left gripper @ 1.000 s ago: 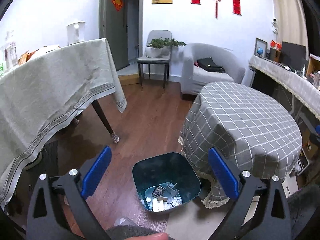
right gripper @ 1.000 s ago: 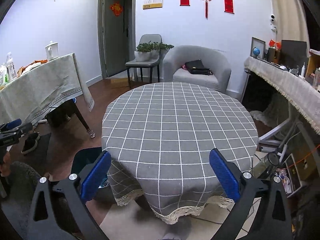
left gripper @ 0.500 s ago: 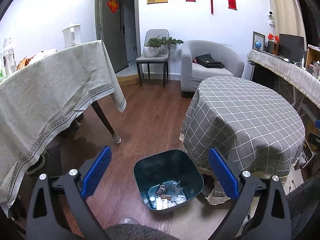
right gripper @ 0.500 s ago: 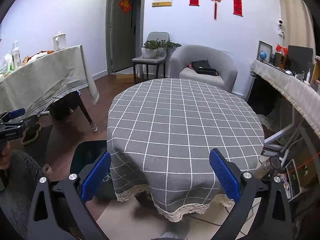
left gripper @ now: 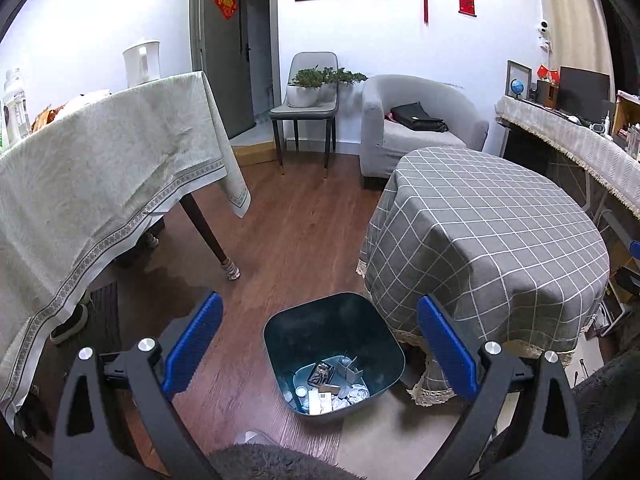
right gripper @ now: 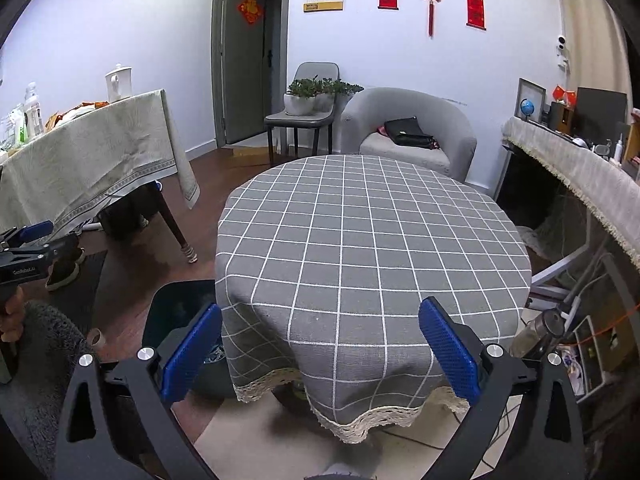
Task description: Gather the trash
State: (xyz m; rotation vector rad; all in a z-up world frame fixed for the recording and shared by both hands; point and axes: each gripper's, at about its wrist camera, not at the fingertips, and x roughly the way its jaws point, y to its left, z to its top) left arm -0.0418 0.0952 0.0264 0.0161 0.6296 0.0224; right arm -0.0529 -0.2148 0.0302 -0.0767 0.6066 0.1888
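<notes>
From the right wrist view, the round worktop's (right gripper: 372, 248) draped checked cloth hides most of the dark trash bin (right gripper: 176, 312). In the left wrist view, the scraps inside the trash bin (left gripper: 332, 390) are too small to identify. The picture's edge cuts off the long cloth-covered worktop (left gripper: 80, 168) and a grey fuzzy sleeve (left gripper: 272, 462).

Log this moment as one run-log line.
left tool: open, empty, above trash bin | right tool: open, empty, facing checked table | bin: trash inside | tabletop: no trash seen
</notes>
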